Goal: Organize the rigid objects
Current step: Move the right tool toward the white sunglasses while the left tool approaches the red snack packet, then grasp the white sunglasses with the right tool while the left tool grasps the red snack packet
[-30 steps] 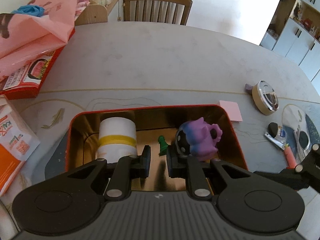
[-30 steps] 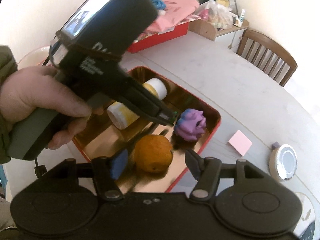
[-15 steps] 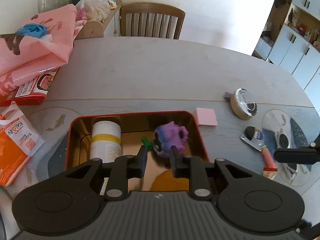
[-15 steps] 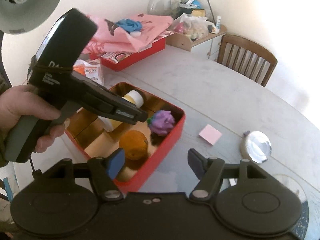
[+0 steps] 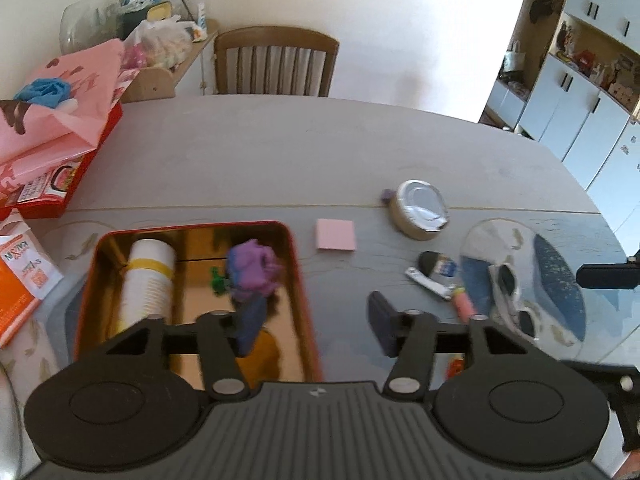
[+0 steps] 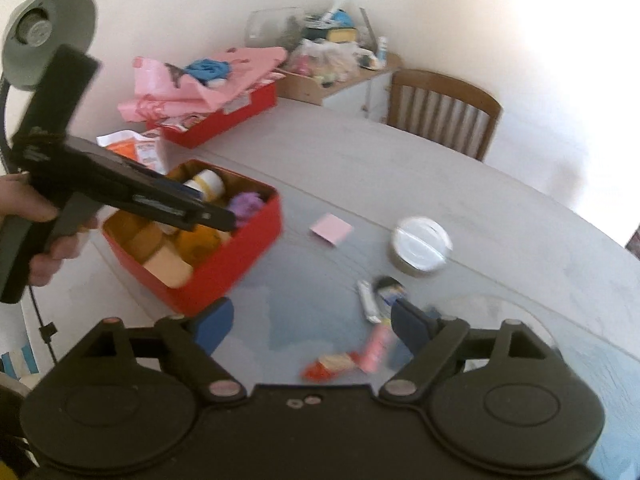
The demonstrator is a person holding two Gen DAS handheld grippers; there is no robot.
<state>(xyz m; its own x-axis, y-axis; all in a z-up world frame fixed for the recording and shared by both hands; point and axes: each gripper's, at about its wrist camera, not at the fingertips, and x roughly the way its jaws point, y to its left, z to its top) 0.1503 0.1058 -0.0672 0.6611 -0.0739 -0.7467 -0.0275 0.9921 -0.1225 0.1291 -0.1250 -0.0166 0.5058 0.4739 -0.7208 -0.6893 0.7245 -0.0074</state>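
Note:
A red tin box (image 5: 306, 320) (image 6: 224, 268) on the grey table holds a white bottle with a yellow band (image 5: 146, 280), a purple toy (image 5: 252, 270) (image 6: 246, 204), a small green figure (image 5: 216, 280) and an orange (image 5: 260, 354). My left gripper (image 5: 316, 326) is open and empty above the box's right edge; it shows from the side in the right wrist view (image 6: 208, 214). My right gripper (image 6: 312, 320) is open and empty, above the table right of the box. Loose items lie there: a pink tube (image 6: 376, 348), a silver nail clipper (image 5: 426, 282) and sunglasses (image 5: 510, 300).
A pink sticky pad (image 5: 335, 234), a tape roll with a silvery lid (image 5: 420, 208), a red box under pink paper (image 5: 48, 152), an orange packet (image 5: 20, 292), a red-yellow wrapper (image 6: 332, 364). A wooden chair (image 5: 274, 66) stands behind the table. A grey lamp (image 6: 44, 36) at left.
My left gripper has opened wide and pulled back up from the box. My right gripper has swung right, away from the box toward the loose items.

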